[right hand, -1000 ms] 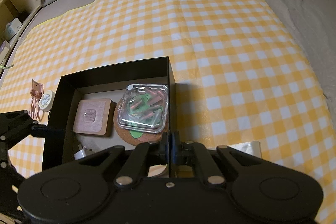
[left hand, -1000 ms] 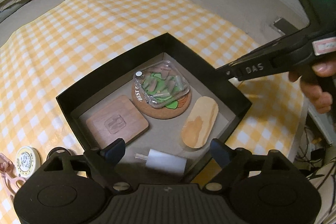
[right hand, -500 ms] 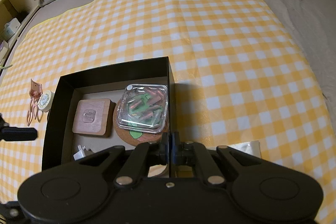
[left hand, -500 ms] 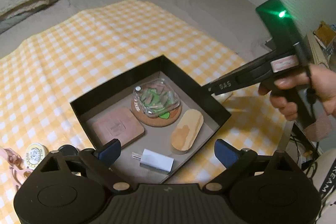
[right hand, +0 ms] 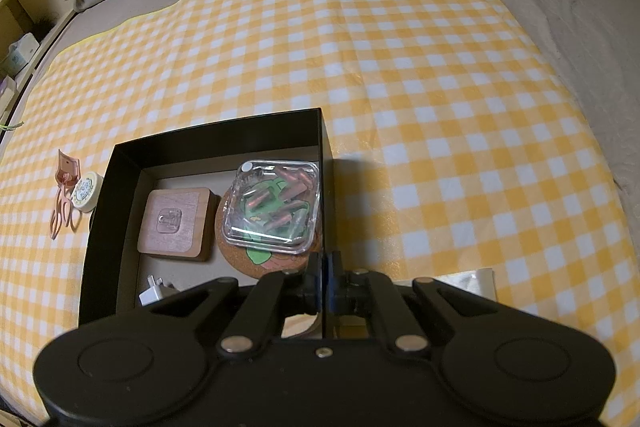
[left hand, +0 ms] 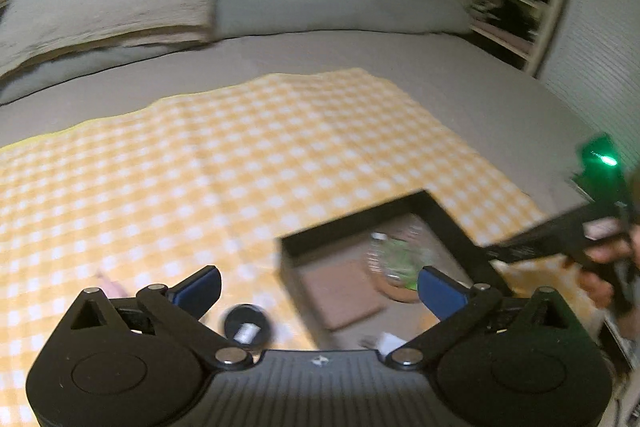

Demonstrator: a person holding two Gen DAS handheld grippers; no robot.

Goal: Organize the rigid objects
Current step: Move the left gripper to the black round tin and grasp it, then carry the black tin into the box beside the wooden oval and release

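Box: a black open box (right hand: 120, 227) is set on a yellow checked cloth (right hand: 400, 107) spread over a bed.
Right gripper (right hand: 325, 279): clamped fully shut on the box's right wall, apparently steadying it.
Left gripper (left hand: 318, 287): jaws are opening wide, nothing between them; the view is blurred.
Inside box: wooden square coaster (right hand: 176, 223), clear plastic case (right hand: 276, 207) on a cork coaster, white plug (right hand: 154, 293).
Outside box: pink hair claw (right hand: 62, 195), small round tin (right hand: 85, 191), dark round object (left hand: 247, 325).
Risk: the thin wall could bend or the box tip if pulled.
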